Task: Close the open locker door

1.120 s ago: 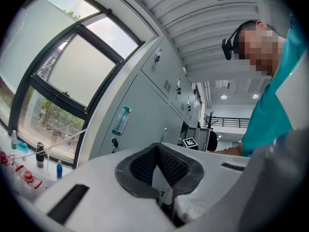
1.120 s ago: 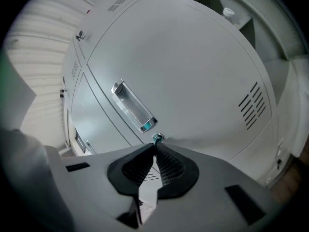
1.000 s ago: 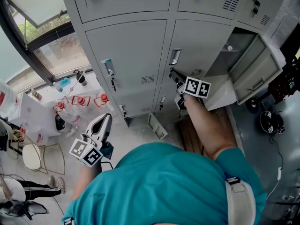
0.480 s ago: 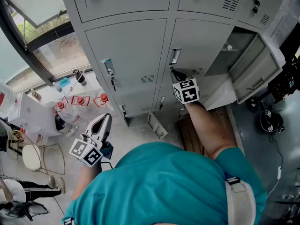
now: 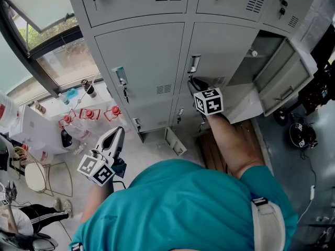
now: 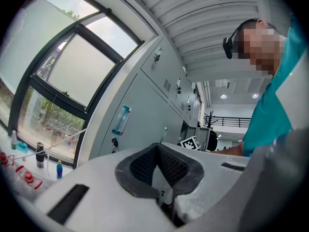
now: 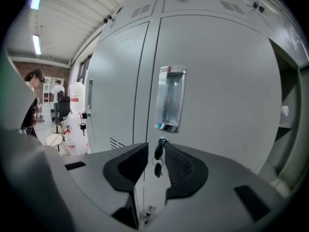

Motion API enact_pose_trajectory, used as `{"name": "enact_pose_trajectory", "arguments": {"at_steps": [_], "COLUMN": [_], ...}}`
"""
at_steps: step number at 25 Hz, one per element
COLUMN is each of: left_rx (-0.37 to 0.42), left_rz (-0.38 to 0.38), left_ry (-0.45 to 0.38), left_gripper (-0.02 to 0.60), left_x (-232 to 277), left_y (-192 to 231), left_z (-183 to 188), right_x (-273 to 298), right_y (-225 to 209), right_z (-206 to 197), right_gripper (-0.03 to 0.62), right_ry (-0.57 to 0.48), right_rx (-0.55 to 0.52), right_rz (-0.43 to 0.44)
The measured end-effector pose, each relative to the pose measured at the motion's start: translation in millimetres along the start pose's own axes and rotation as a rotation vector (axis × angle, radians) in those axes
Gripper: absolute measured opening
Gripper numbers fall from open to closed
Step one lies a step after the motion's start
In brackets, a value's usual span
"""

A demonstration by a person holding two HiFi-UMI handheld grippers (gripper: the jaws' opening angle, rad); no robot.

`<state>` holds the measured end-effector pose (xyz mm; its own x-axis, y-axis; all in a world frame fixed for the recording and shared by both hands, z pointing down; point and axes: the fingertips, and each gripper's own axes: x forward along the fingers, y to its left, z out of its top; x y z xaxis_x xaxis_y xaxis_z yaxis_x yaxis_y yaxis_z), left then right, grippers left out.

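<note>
In the head view we cannot see what the right tool [image 5: 196,83] meets. Its marker cube [image 5: 208,101] and our forearm [image 5: 230,140] cover that spot, and our teal shirt [image 5: 183,208] hides the floor [image 5: 157,153] from 5 to 7 o'clock. The open locker door [image 5: 285,80] sits at 2 o'clock, swung out from its compartment [image 5: 259,54], and it screens much of the inside. In the right tool view only a sliver of that compartment shows at 3 o'clock, cut off by the frame edge.

At 10 o'clock in the head view a window [image 5: 47,20] runs beside the lockers [image 5: 141,56], with red-capped bottles [image 5: 89,111] below it. A round stool [image 5: 35,174] stands at 8 o'clock. A small low door [image 5: 175,140] stands ajar at the foot of the lockers, between our two tools.

The right tool faces a closed locker door [image 7: 217,81], just under its recessed handle [image 7: 170,98]. Its jaws have just been opening and now stand moderately apart. A key [image 7: 158,151] in the lock [image 7: 162,141] sits between them, and a second key [image 7: 155,169] dangles beneath it. The first key lies close against the right-hand pad; we cannot tell whether it touches, but the pads do not clamp it.

The left tool [image 5: 118,131] hangs at 8 o'clock, well apart from the lockers, with its jaws closed tip to tip on nothing.
</note>
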<state>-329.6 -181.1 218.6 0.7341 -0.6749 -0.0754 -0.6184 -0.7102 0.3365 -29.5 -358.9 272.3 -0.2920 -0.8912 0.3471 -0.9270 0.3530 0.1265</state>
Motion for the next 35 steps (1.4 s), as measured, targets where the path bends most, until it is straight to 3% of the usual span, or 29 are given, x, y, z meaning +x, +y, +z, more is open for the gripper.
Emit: {"name": "enact_pose_trajectory", "arguments": {"at_steps": [4,10,11,13,15,25,35], "left_rx": [0.003,0.000,-0.003,-0.012,-0.010,0.037,0.021], "left_rz": [-0.005,-0.011,-0.010,-0.003,0.004,0.015,-0.005], "left_ry": [-0.006,-0.008,-0.010,-0.016,-0.019,0.016,-0.015], "left_gripper": [0.002,0.002,0.002,0.002,0.002,0.002,0.002], "left_x": [2,10,12,16,20,35,36], "left_y": [-1,-3,-3,-1,0,-2,-11], "left_z": [2,3,3,3,4,-4,1], "right_x": [-18,-68,-77,-95,-109,-121,-129], "right_y": [4,2,3,6,14,71,68], "right_z": [11,21,21,24,23,3,7], "right_gripper": [0.153,0.154,0.128,0.019,0.002,0.000,0.000], "right_ry": [-0.079,-0.248,-0.282,-0.363,-0.411,-0.297,-0.291], "right_rx": [0.101,0.353,0.412,0.541,0.621,0.427,0.387], "right_rz": [0.091,0.297,0.344,0.439,0.516,0.630,0.631]}}
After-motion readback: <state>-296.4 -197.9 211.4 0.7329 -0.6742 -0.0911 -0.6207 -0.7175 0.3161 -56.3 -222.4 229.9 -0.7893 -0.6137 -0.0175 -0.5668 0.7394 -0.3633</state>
